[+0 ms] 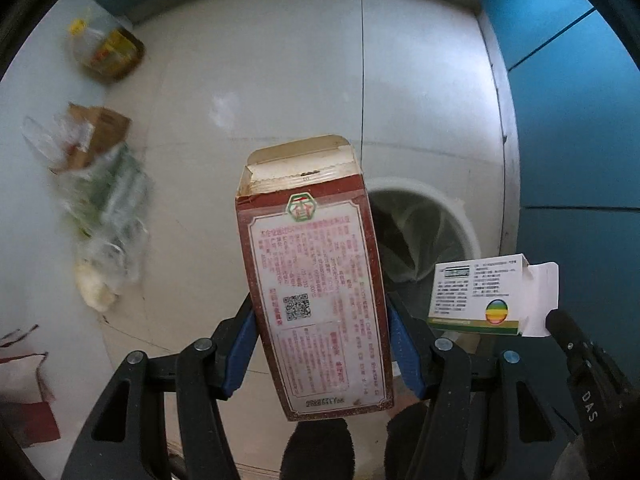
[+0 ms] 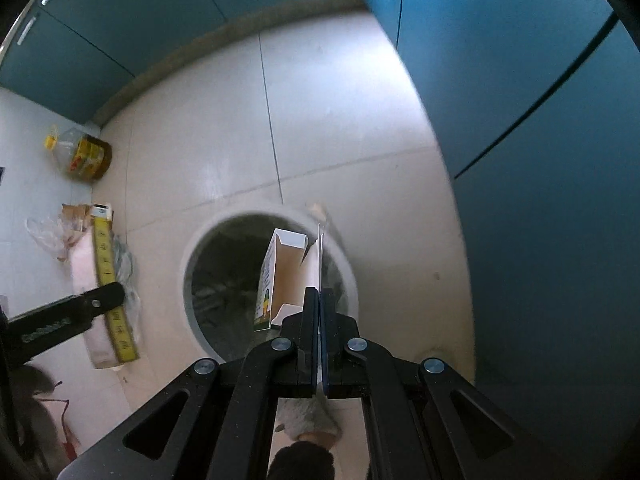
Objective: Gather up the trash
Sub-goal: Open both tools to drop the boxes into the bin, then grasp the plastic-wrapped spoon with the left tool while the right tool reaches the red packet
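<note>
On the left, beside the tiled floor (image 1: 280,80), we see an oil bottle (image 1: 106,50) and a blurred heap of wrappers and cardboard (image 1: 96,184). Our left gripper (image 1: 320,344) pinches a red carton (image 1: 316,280) by its long sides, upright, above the floor just left of the white trash bin (image 2: 268,280). Our right gripper (image 2: 319,336) presses its fingers together on the flap of a white box (image 2: 286,276) held over the bin's mouth.

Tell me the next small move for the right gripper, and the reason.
Probably open the right gripper: it pinches the flap of the small white cardboard box directly above the round white trash bin, so the box should fall in. The left gripper holds the tall red-brown carton beside the bin.
</note>
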### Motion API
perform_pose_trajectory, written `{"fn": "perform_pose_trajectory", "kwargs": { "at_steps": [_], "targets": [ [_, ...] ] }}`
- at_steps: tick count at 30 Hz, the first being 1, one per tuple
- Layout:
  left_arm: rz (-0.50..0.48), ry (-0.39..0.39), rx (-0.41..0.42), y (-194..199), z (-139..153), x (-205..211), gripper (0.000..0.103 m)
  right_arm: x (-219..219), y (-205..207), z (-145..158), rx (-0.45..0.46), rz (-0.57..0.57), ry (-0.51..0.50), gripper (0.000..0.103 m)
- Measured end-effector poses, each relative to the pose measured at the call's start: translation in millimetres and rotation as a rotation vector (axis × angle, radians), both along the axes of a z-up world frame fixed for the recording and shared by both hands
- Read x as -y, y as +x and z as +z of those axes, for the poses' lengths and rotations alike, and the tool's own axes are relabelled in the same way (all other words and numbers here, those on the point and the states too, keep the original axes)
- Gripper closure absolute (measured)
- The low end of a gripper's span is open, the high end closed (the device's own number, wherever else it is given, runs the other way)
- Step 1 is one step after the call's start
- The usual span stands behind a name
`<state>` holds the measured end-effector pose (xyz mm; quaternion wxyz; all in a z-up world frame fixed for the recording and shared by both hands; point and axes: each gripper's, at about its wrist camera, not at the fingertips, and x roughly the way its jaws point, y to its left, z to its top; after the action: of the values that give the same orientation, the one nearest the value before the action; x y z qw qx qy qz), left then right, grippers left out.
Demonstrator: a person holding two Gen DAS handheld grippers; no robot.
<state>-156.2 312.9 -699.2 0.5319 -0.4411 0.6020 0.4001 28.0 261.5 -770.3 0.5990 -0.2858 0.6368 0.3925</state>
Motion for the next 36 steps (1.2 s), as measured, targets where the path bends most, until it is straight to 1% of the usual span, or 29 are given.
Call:
{"fn": "perform_pose_trajectory", "kwargs": {
  "at_steps": [3,5,6,7,8,9,10,11,12,13,16,18,21,24,26,30,32,33,34,35,36],
  "targets": [
    [-0.018,-0.009,-0.010,2,-16,1,0.044,0,-5,-22,-0.020,0.000,-0.019,0.103],
    [-0.028,0.003,-0.011,4,-21,1,0.040,-2,-8,-33,-0.033,0.016,-0.033,0.103],
    [-0.031,0.010,-0.009,5,-21,1,0.025,-3,-9,-39,-0.035,0.020,-0.049,0.102],
    [-0.034,0.011,-0.001,6,-21,1,0.005,0,-6,-41,-0.043,0.023,-0.058,0.100],
    [-0.037,0.012,0.006,7,-20,2,0.001,0,-9,-46,-0.064,0.030,-0.073,0.099],
    [-0.043,0.023,0.004,7,-19,3,0.000,-2,-12,-48,-0.078,0.035,-0.091,0.092],
    [-0.049,0.030,-0.005,6,-18,3,0.000,-4,-14,-50,-0.086,0.042,-0.097,0.075],
    [-0.053,0.039,-0.018,2,-18,2,0.000,-2,-16,-51,-0.090,0.047,-0.099,0.067],
    [-0.053,0.044,-0.027,-1,-17,3,0.000,0,-16,-51,-0.089,0.046,-0.103,0.055],
    [-0.049,0.046,-0.032,-5,-16,4,0.000,1,-17,-50,-0.087,0.047,-0.107,0.049],
    [-0.043,0.058,-0.054,-15,-8,9,0.000,9,-18,-47,-0.082,0.049,-0.122,0.049],
    [-0.038,0.062,-0.062,-19,2,14,0.000,12,-19,-37,-0.059,0.060,-0.126,0.049],
    [-0.037,0.076,-0.071,-24,27,23,0.000,16,-23,-10,-0.035,0.071,-0.130,0.049],
    [-0.045,0.092,-0.065,-26,67,33,0.000,16,-25,29,-0.008,0.093,-0.120,0.049],
    [-0.047,0.101,-0.061,-24,92,37,0.000,16,-26,58,0.005,0.105,-0.108,0.049],
    [-0.068,0.137,-0.044,-20,159,44,0.000,16,-26,127,0.026,0.116,-0.083,0.049],
    [-0.075,0.158,-0.037,-20,187,46,0.000,15,-26,163,0.044,0.130,-0.070,0.046],
    [-0.077,0.170,-0.031,-20,204,47,0.000,16,-25,184,0.055,0.136,-0.058,0.032],
    [-0.073,0.185,-0.026,-22,222,47,0.000,15,-25,203,0.063,0.141,-0.046,0.011],
    [-0.069,0.196,-0.022,-24,235,48,0.000,15,-25,222,0.071,0.147,-0.035,0.005],
    [-0.065,0.207,-0.017,-26,251,49,0.000,16,-25,243,0.078,0.154,-0.022,0.003]
  ]
}}
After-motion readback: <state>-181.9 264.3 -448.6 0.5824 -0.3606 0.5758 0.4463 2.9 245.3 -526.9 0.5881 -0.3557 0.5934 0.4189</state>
